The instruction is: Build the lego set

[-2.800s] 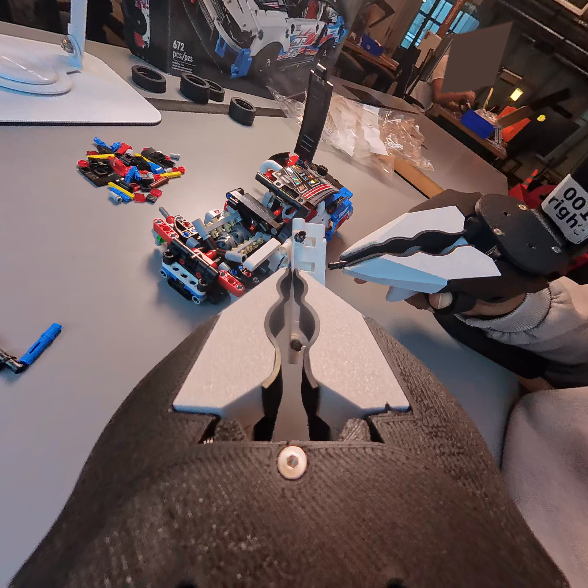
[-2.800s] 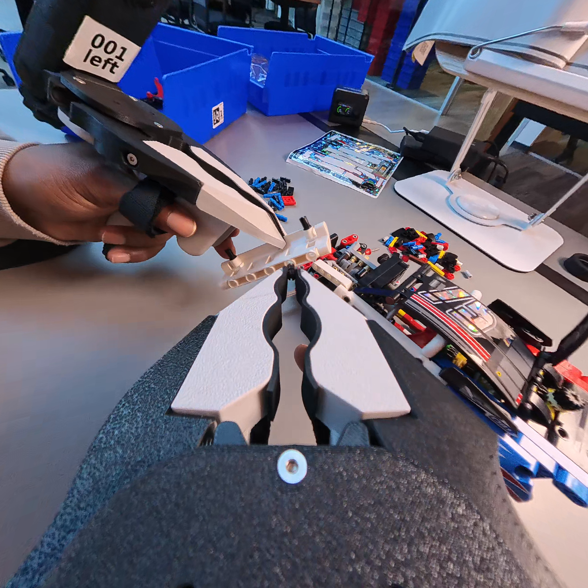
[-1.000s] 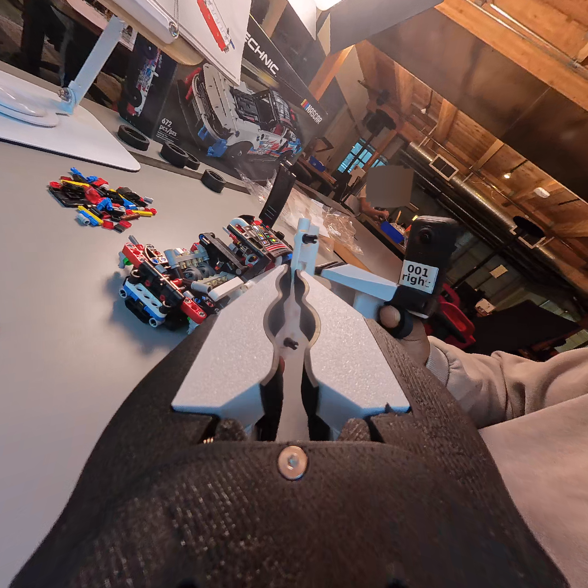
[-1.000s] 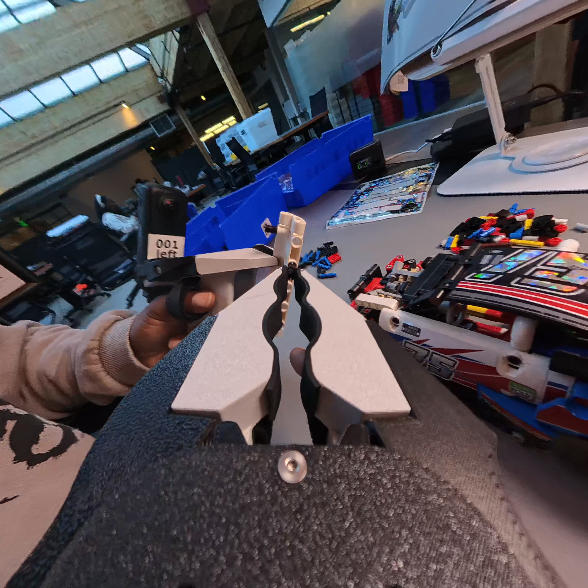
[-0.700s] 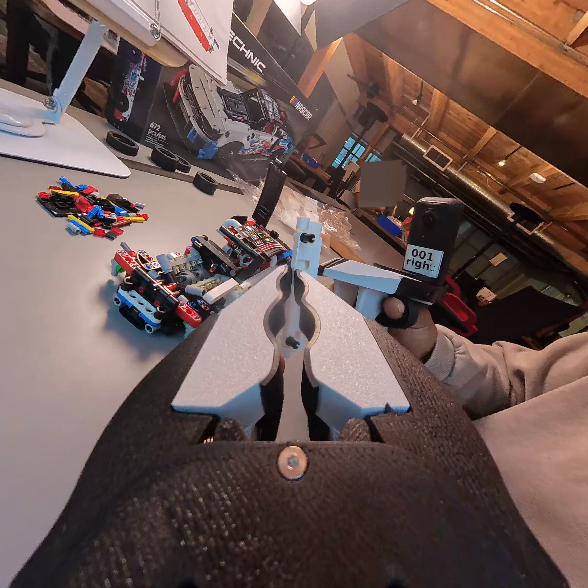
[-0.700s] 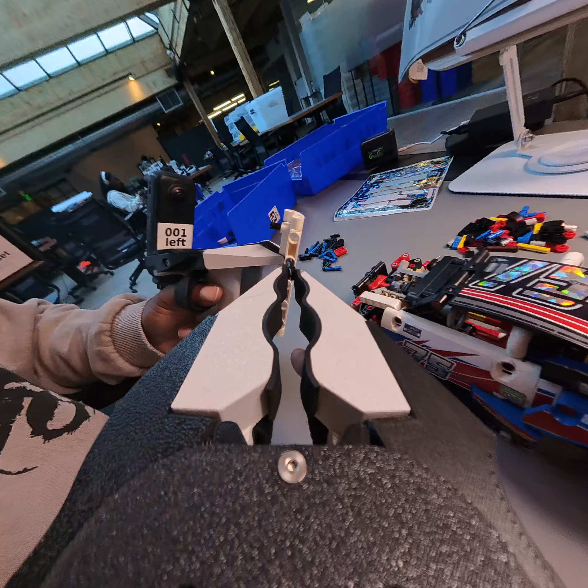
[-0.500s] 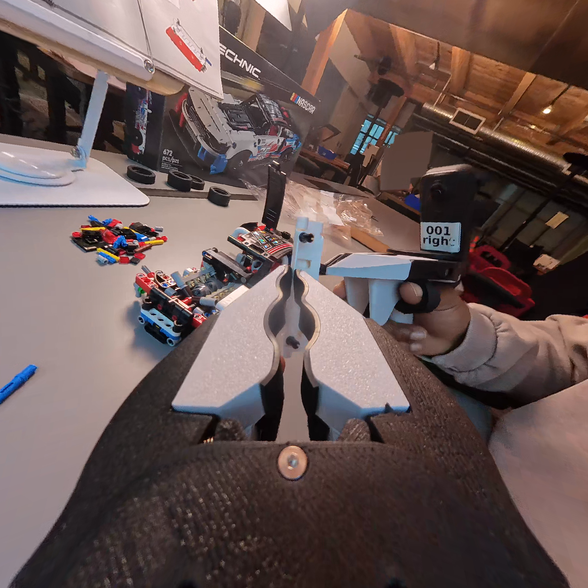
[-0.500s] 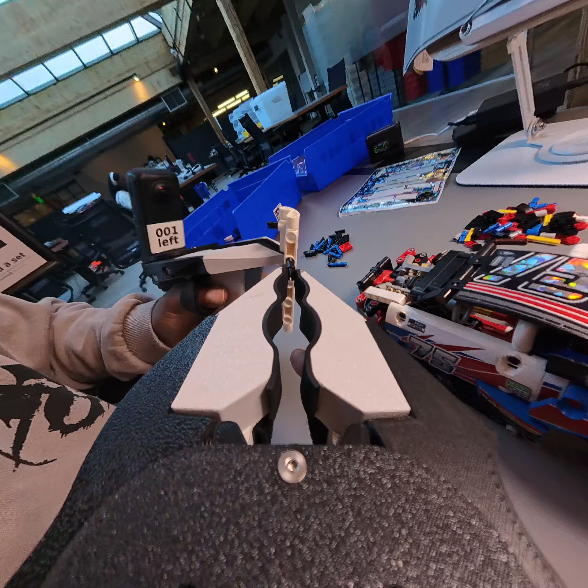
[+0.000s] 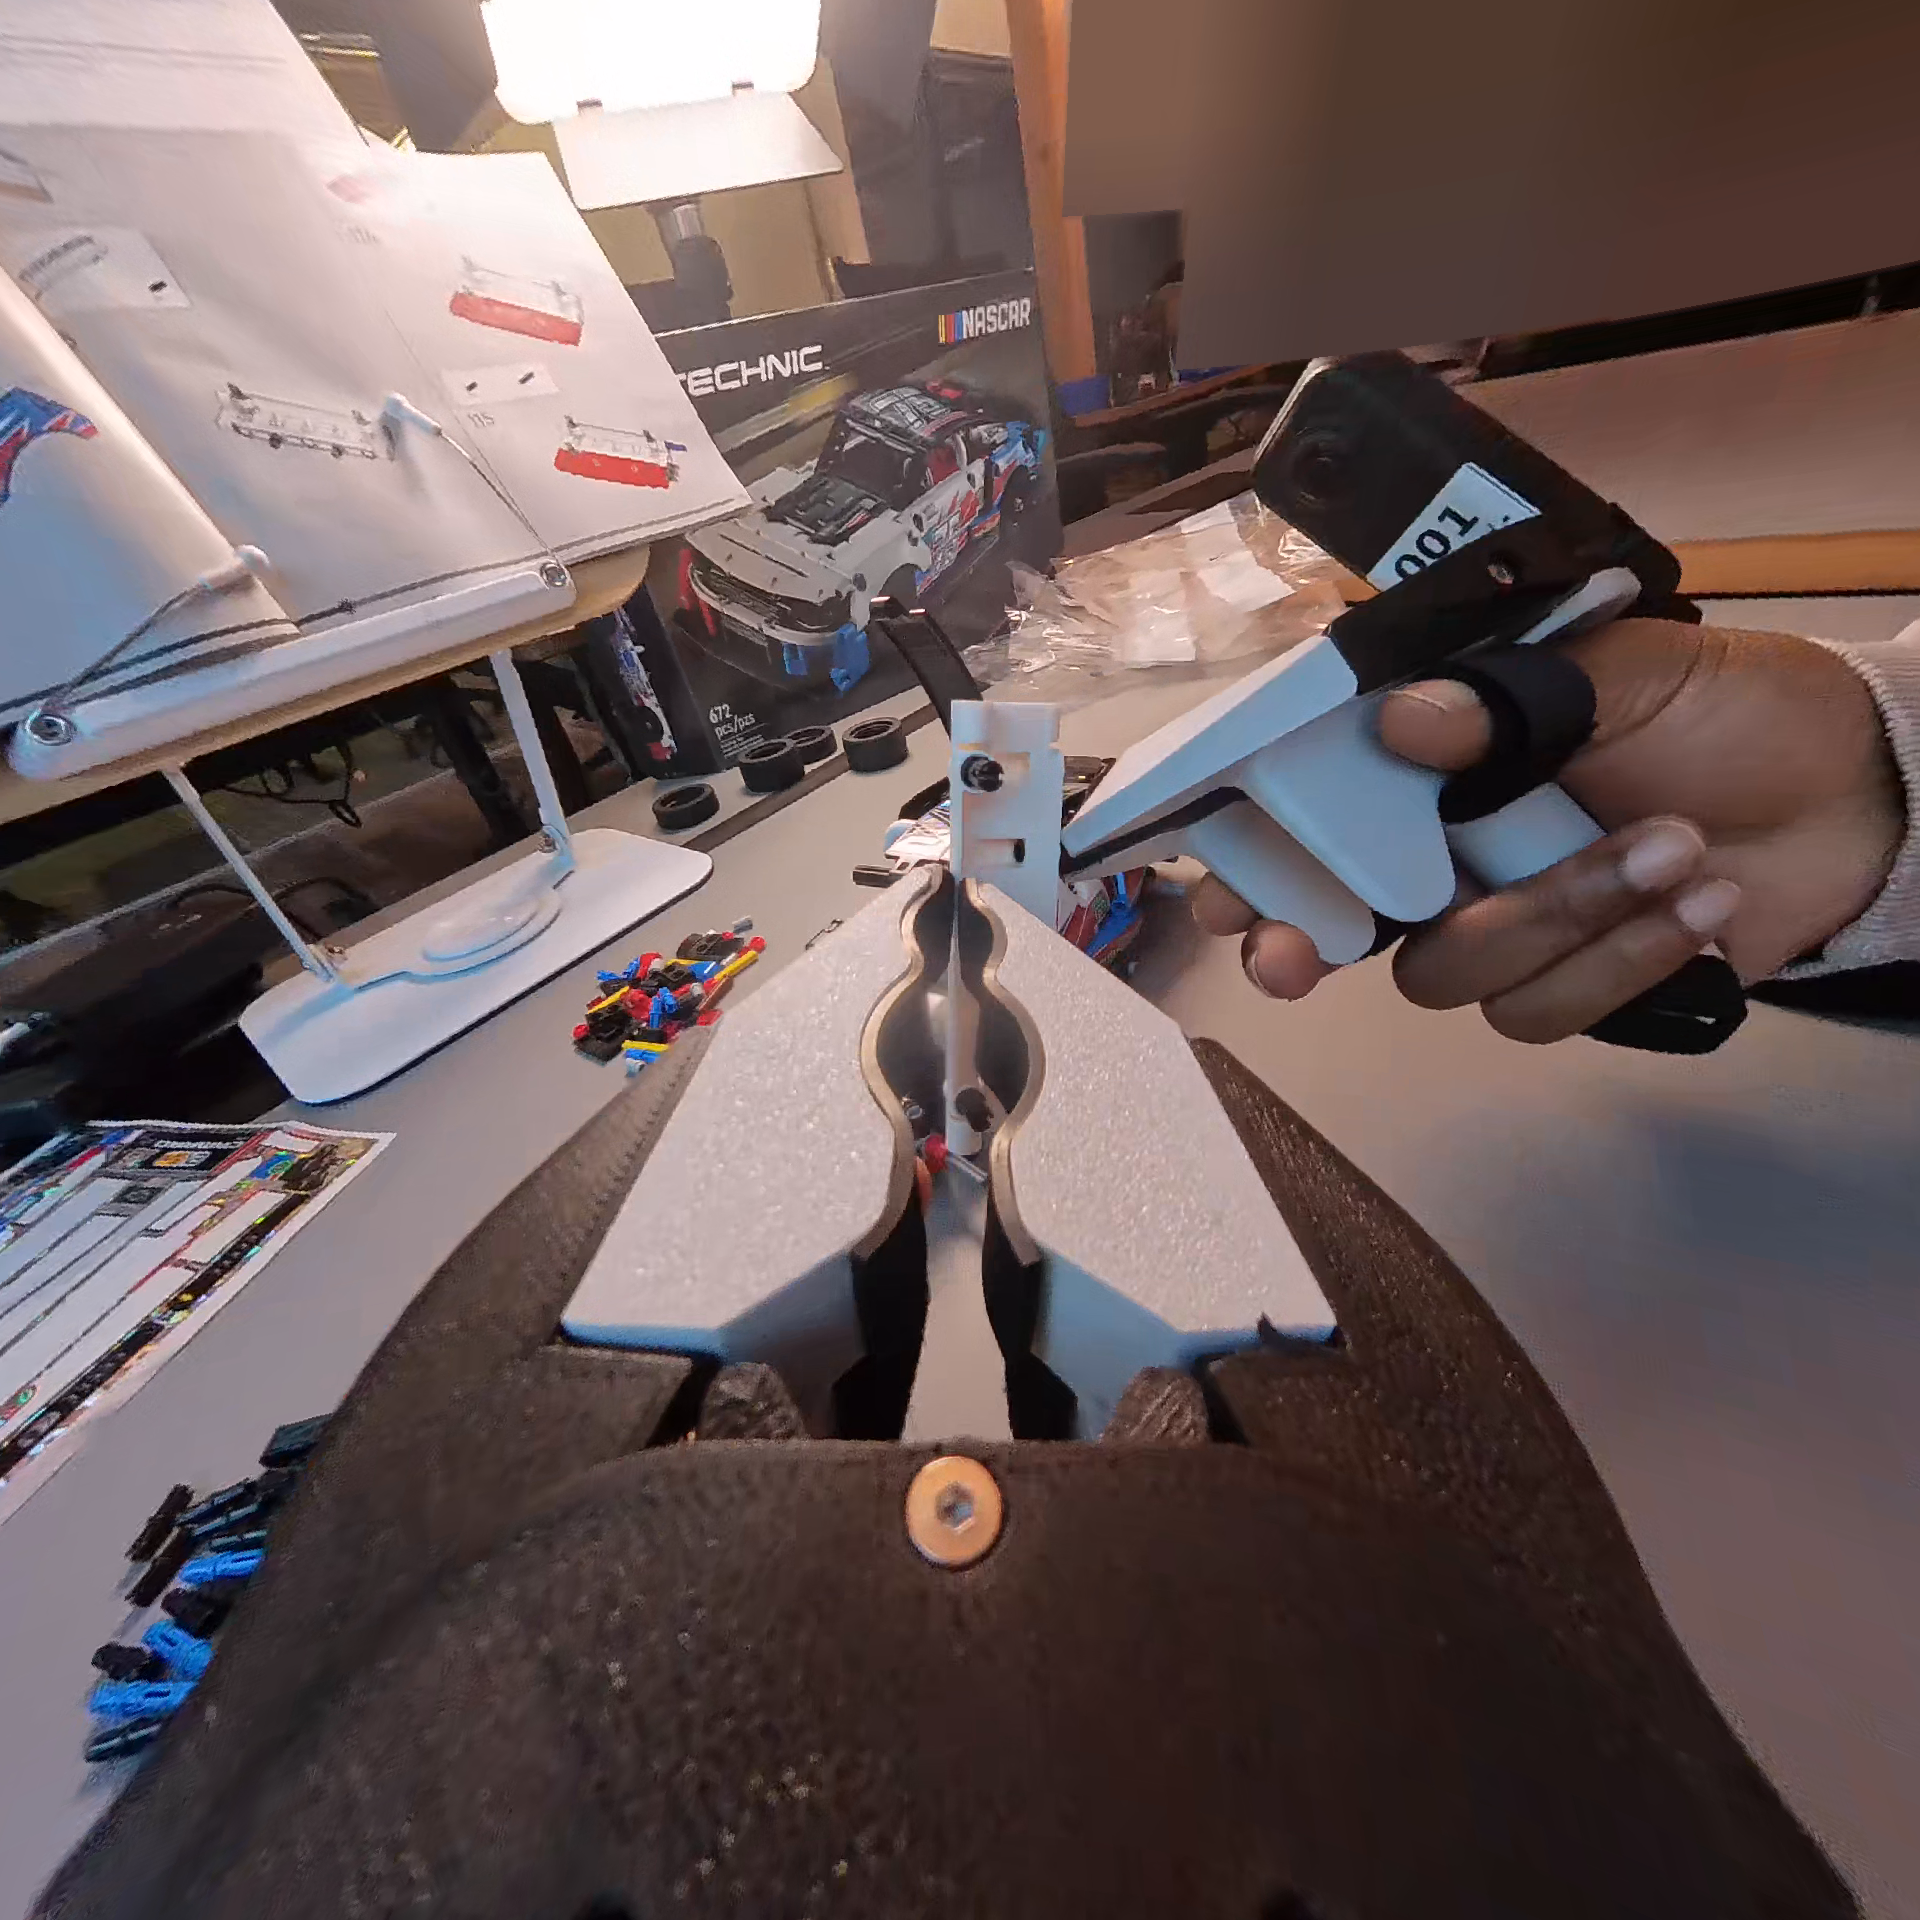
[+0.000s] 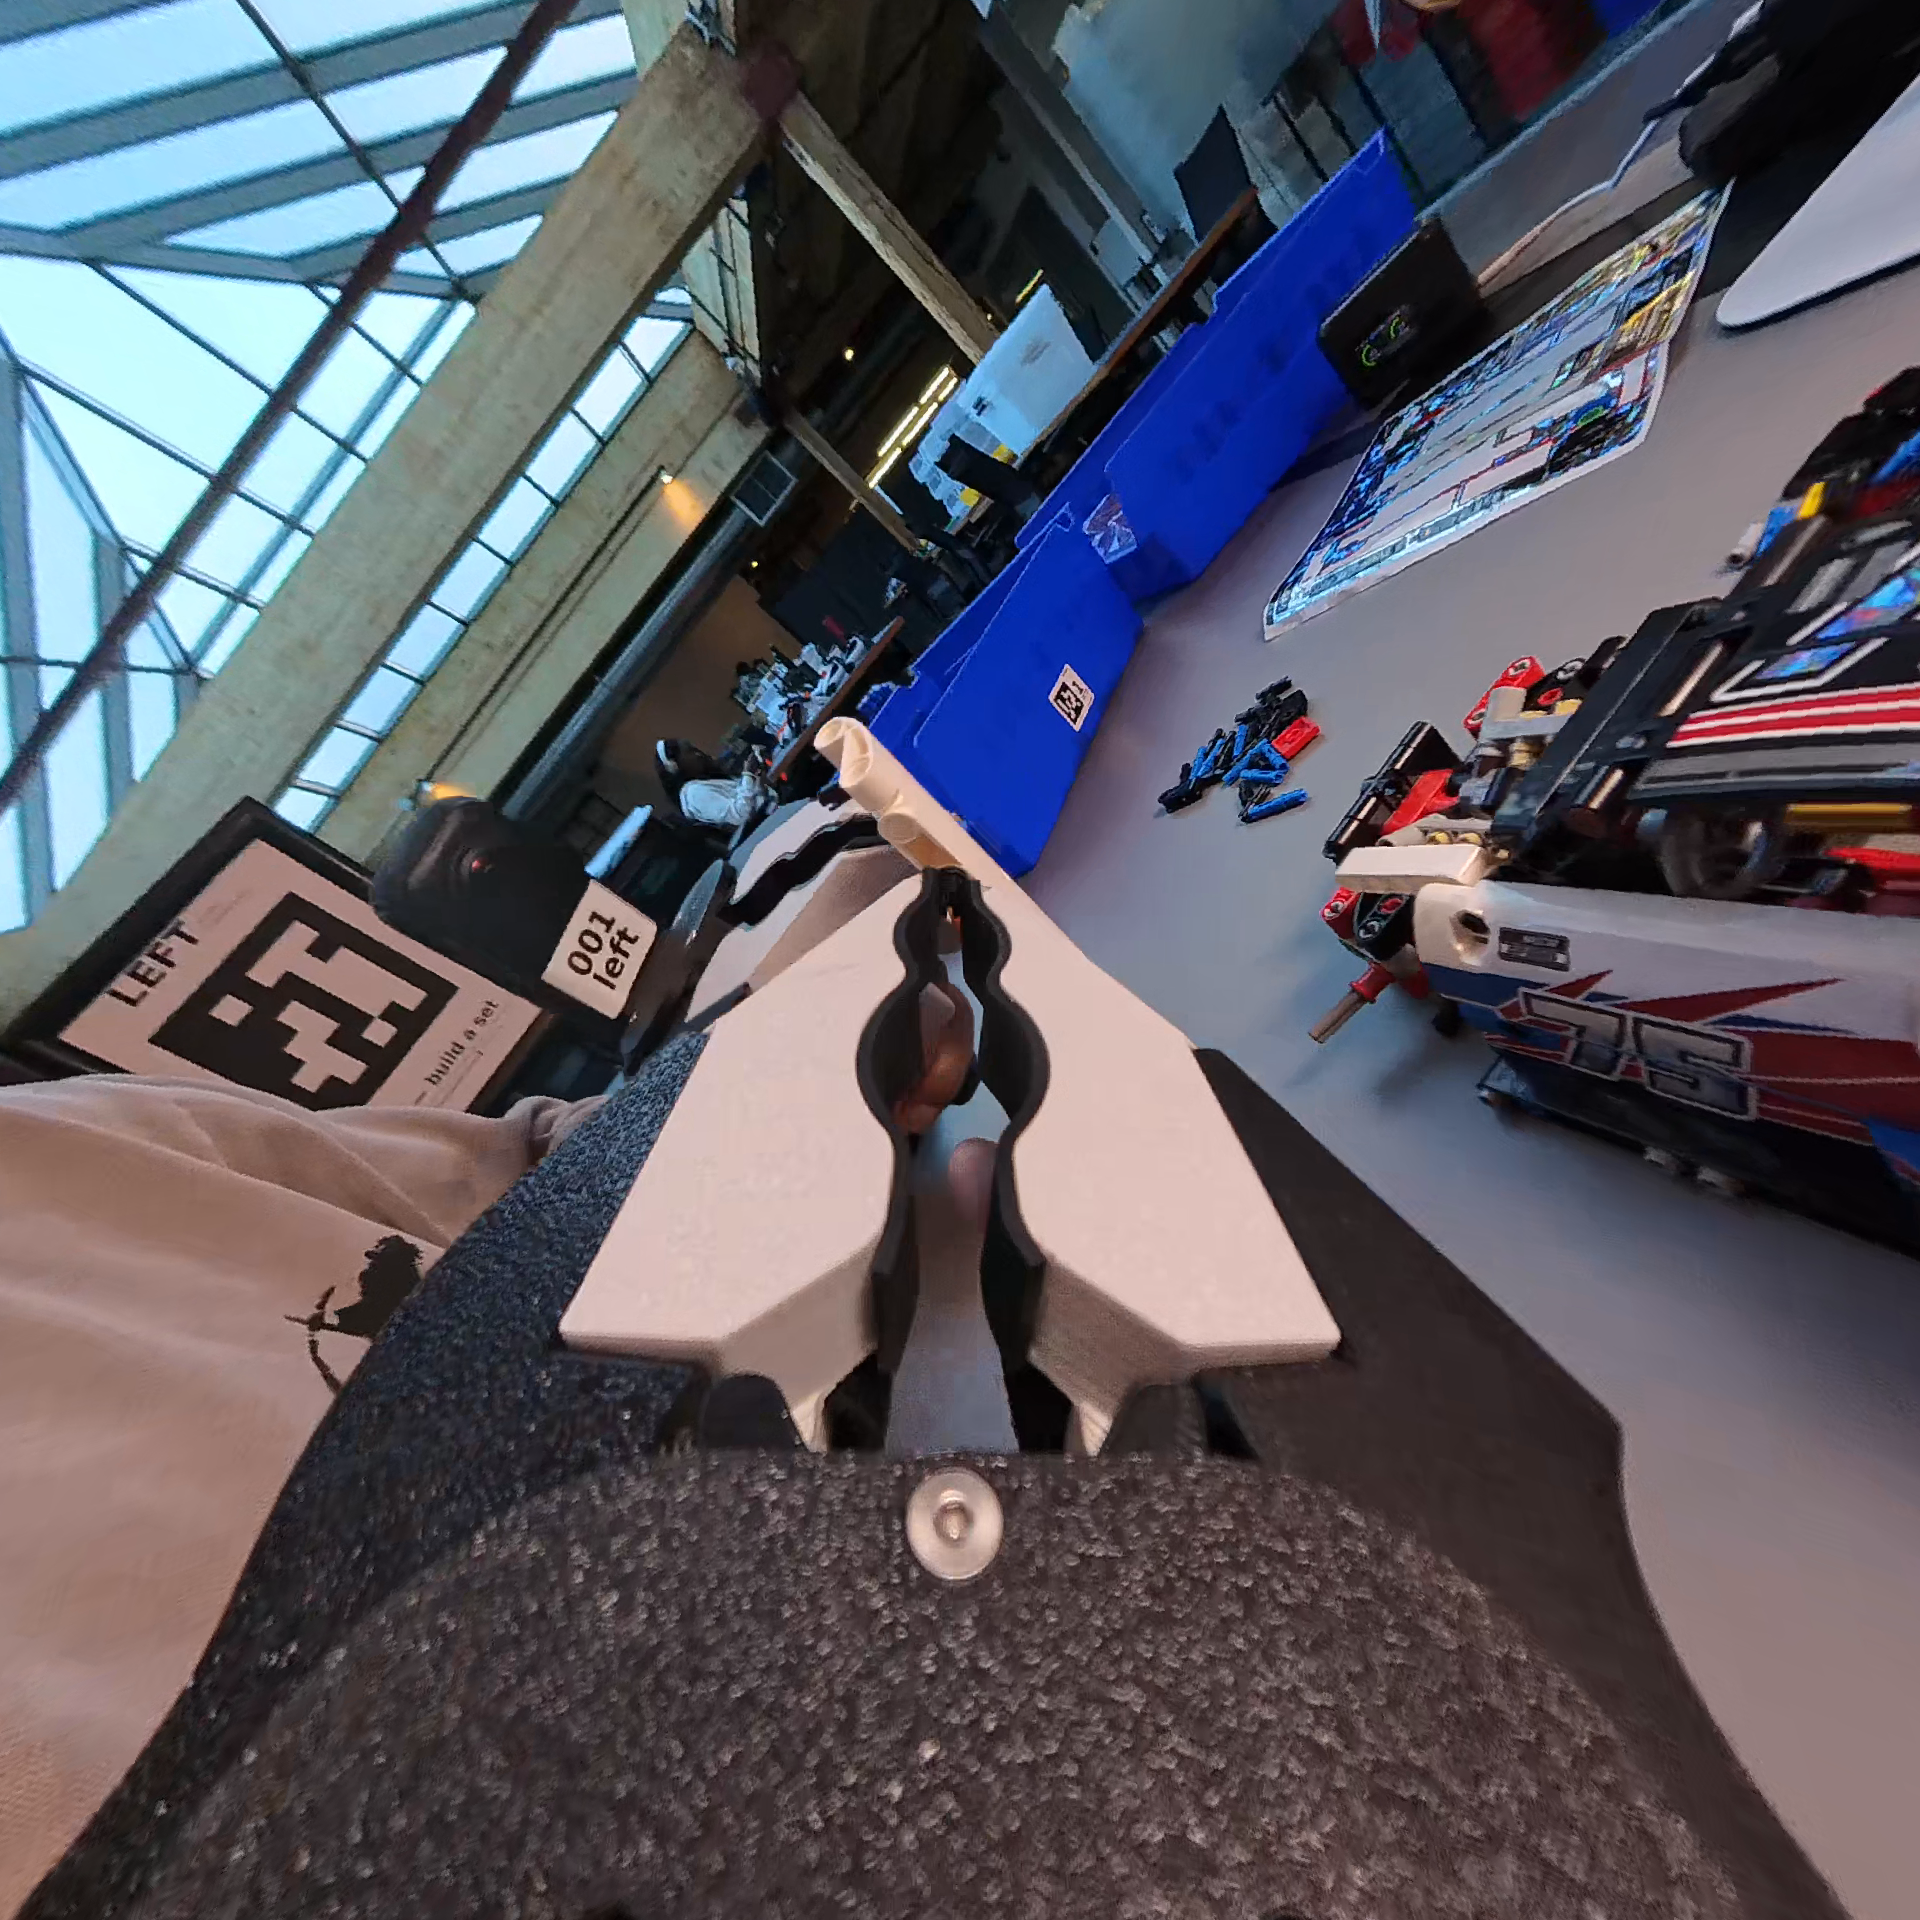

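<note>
My left gripper (image 9: 956,883) is shut on a white Lego beam (image 9: 1003,800) and holds it upright above the grey table (image 9: 1558,1195). Black pins (image 9: 979,770) sit in the beam. My right gripper (image 10: 940,888) is shut, apparently on a small black pin that is mostly hidden. Its tips press against the beam's right side in the left wrist view (image 9: 1070,844). The beam's end shows just past my right fingertips (image 10: 883,784). The half-built race car (image 10: 1662,935) stands on the table to the right, and is partly hidden behind the beam in the left wrist view (image 9: 1107,894).
An instruction booklet on a white stand (image 9: 312,436), the set's box (image 9: 862,499) and loose tyres (image 9: 774,764) are at the back. Piles of small parts (image 9: 665,997) (image 10: 1242,764), a sticker sheet (image 9: 125,1226) and blue bins (image 10: 1039,707) lie around. Both grippers' tips are close together, under 4 cm apart.
Both grippers stay joined at the white beam but have been raised and turned. The left view has swung toward the booklet stand and the right view has rolled steeply.
</note>
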The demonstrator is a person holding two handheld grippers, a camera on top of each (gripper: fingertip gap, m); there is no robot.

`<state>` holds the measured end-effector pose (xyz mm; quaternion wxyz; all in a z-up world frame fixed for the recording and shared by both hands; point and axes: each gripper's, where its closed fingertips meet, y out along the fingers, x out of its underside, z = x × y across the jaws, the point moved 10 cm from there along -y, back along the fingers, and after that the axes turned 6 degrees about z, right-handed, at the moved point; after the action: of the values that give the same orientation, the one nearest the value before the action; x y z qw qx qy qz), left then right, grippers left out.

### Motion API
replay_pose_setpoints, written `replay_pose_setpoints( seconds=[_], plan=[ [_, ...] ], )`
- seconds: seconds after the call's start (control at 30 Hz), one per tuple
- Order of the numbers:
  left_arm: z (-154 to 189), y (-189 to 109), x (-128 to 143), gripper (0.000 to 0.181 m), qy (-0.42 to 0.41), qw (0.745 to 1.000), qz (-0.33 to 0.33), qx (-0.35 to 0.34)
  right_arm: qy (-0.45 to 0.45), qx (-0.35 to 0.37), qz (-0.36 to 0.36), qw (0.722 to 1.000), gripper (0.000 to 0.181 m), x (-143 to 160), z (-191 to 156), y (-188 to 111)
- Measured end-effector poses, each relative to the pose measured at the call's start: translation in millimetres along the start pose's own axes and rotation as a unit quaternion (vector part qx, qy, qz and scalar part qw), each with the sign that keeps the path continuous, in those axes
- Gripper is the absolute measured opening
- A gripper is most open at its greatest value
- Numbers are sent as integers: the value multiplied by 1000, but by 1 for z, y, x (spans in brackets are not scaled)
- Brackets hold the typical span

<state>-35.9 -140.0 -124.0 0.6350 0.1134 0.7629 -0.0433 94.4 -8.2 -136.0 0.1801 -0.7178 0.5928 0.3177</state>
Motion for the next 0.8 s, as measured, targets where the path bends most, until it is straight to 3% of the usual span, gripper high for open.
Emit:
replay_pose_setpoints(
  seconds=[0.2,0.3,0.57,0.7,0.8],
  plan=[
    [-6,-1,3,0,-81,996,2,37,-58,-8,-15,998,0,0,0,-1],
    [-10,-1,5,0,-125,990,-5,60,-138,8,-46,989,1,5,-1,1],
    [-28,5,19,0,-258,963,-74,33,-287,75,-71,952,8,8,0,8],
    [-27,5,22,0,-278,954,-100,49,-338,80,-111,931,15,11,1,7],
    [-23,5,19,0,-256,960,-102,54,-326,64,-115,936,11,10,-1,7]
  ],
)
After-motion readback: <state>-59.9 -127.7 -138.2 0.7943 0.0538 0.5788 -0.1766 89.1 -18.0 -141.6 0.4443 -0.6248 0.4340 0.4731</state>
